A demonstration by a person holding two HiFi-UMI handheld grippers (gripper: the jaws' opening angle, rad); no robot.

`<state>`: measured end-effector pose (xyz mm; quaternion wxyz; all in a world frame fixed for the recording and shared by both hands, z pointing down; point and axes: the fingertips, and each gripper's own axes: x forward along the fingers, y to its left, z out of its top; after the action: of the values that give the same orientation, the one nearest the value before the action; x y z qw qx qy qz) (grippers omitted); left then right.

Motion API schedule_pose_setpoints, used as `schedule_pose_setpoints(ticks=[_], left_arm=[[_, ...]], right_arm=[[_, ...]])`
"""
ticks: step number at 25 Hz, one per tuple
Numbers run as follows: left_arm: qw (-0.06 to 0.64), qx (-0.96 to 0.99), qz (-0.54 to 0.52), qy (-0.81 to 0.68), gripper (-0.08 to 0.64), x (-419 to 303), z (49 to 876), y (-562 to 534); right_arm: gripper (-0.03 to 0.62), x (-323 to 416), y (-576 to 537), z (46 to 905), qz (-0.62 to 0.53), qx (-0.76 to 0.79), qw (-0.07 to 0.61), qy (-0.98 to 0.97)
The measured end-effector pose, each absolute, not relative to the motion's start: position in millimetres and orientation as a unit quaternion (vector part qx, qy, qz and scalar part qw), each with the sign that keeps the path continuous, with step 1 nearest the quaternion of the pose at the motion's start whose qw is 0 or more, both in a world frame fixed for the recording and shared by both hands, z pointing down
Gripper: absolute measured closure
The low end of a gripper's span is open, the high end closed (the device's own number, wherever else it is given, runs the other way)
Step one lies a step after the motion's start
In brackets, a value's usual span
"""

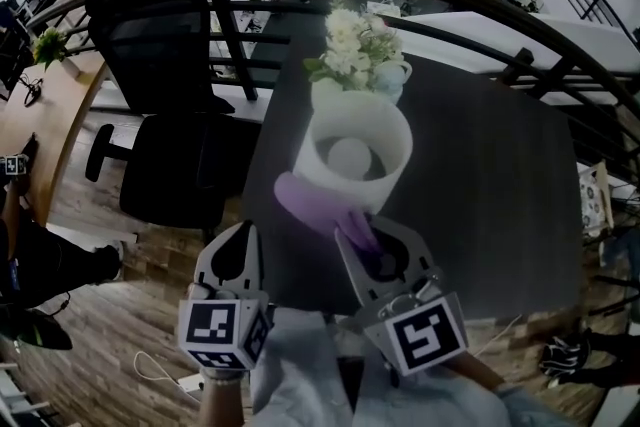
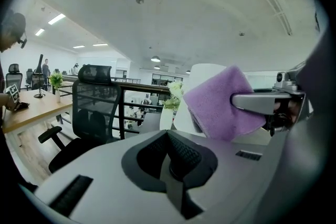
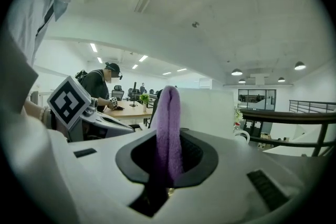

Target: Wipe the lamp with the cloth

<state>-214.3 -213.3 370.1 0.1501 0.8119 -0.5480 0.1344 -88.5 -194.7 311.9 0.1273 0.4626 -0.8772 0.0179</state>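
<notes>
- The table (image 1: 500, 175) spreads out ahead of both grippers and carries the lamp near its close edge, which I judge keeps the lamp within easy reach for wiping.
- An office chair (image 1: 165, 105) stands off the table's edge, ahead and to the left of the left gripper; it plays no part in the job.
- The lamp (image 1: 352, 150) stands upright just ahead of the right gripper, its white shade open at the top with the bulb showing inside.
- A bunch of flowers (image 1: 360, 50) sits beyond the lamp, farther from both grippers.
- The cloth (image 1: 315, 200) is purple and folded, and sticks out forward from the right gripper. Its free end lies against the near side of the shade, low and to the left, so the wipe looks to be under way or just starting.
- The right gripper (image 1: 372, 240) is clamped on the cloth's near end, pointing forward at the lamp. Pinching one end this way leaves a broad flap free to rub the shade.
- The left gripper (image 1: 238, 240) has its jaws pressed together with nothing between them. It hangs low, to the left of the right gripper and short of the lamp, seemingly parked out of the way.
</notes>
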Motion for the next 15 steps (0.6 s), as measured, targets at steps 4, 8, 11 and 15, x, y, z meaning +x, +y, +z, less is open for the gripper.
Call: schedule_pose_setpoints(ticks=[4, 8, 11, 15], left_arm=[[0.154, 0.804, 0.135, -0.558, 0.554, -205, 370, -205], [0.169, 0.795, 0.142, -0.565, 0.554, -198, 373, -197], [0.177, 0.786, 0.147, -0.574, 0.554, -197, 376, -191], [0.178, 0.774, 0.144, -0.590, 0.554, -197, 368, -188]], right_arm=[[0.541, -77, -188, 326, 0.035, 0.448, 0.131, -0.884], [0.541, -70, -187, 344, 0.054, 0.431, 0.137, -0.890], [0.541, -70, -184, 362, 0.062, 0.410, 0.140, -0.899], [0.541, -76, -175, 390, 0.076, 0.366, 0.158, -0.914]])
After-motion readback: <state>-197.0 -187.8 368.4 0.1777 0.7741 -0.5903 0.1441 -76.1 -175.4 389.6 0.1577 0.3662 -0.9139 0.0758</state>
